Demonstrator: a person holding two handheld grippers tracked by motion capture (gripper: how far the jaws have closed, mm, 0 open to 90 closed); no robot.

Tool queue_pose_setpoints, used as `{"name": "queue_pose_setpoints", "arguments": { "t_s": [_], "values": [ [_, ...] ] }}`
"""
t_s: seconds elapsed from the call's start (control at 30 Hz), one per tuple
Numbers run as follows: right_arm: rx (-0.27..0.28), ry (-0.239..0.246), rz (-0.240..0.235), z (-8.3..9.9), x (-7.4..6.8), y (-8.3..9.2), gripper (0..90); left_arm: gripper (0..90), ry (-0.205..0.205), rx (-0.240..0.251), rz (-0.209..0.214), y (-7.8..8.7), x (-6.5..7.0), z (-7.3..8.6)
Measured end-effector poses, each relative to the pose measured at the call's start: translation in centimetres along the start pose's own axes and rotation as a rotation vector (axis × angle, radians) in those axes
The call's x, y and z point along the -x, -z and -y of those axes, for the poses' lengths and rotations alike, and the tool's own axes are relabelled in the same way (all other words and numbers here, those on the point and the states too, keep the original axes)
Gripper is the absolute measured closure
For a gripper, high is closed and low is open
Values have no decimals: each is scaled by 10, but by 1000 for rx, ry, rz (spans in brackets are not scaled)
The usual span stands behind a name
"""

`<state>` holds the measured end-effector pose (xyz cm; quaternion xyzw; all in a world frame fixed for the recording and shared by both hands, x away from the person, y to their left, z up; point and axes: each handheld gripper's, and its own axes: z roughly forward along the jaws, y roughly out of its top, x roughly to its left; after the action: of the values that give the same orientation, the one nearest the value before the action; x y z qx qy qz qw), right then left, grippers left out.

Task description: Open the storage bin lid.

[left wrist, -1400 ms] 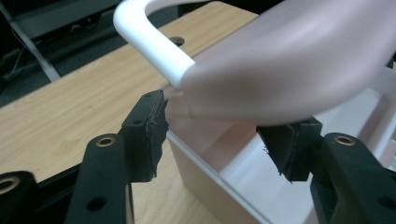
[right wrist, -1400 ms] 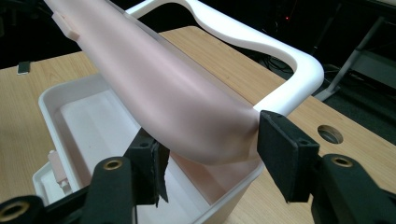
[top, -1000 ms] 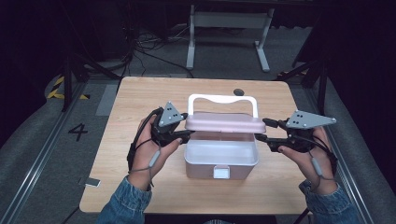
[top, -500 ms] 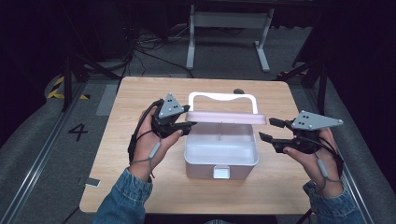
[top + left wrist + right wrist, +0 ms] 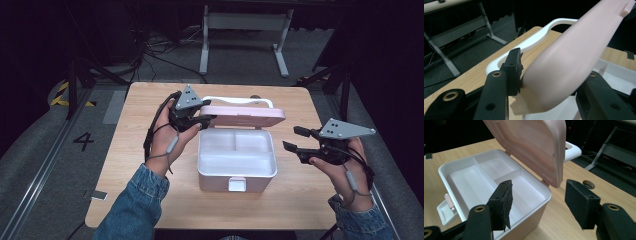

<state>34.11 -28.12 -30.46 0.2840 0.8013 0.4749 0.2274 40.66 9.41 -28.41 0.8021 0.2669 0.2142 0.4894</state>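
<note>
Honestly, with only the left gripper (image 5: 202,119) pinching the pink lid's (image 5: 245,114) corner and the right gripper (image 5: 296,139) hanging open, that lid could slip and slam onto the box (image 5: 237,172).

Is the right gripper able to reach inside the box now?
Probably yes. The left gripper holds the pink lid up, so the box is open on top. The right gripper is open beside it, with nothing between them.
</note>
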Motion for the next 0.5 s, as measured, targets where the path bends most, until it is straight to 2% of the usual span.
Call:
{"name": "queue_pose_setpoints", "arguments": {
  "t_s": [0.17,0.33,0.5],
  "values": [
    [2,-10,4,2,4,3,403,597,14,0,-11,-7,-9,-5],
    [6,-26,5,3,9,4,403,598,9,19,-56,-19,-19,-9],
    [-14,-43,21,8,16,2,403,594,33,33,-56,-27,-27,-10]
  ]
}}
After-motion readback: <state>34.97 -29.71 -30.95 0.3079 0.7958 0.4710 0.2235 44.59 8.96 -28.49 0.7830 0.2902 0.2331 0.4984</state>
